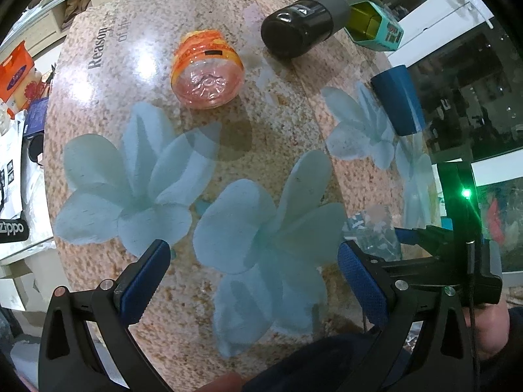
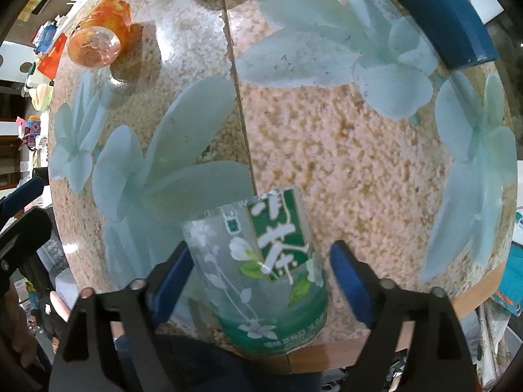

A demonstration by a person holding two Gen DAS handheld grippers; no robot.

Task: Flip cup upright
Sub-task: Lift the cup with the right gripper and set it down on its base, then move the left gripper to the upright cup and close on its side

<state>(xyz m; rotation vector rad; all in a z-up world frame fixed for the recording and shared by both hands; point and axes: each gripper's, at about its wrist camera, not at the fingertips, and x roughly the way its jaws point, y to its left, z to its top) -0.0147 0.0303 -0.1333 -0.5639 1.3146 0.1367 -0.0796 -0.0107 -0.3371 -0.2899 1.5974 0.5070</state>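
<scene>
A clear cup with a green label stands on the table's near edge, between the open fingers of my right gripper; the left pad is close to its side, the right pad apart. The same cup shows faintly in the left wrist view, beside the right gripper's body. My left gripper is open and empty above the flowered tabletop. An orange clear cup lies on its side at the far part of the table, its base toward me; it also shows in the right wrist view.
A black and grey bottle lies on its side at the back, next to a green and teal box. A blue object stands at the right edge, also in the right wrist view. Cluttered shelves lie left of the table.
</scene>
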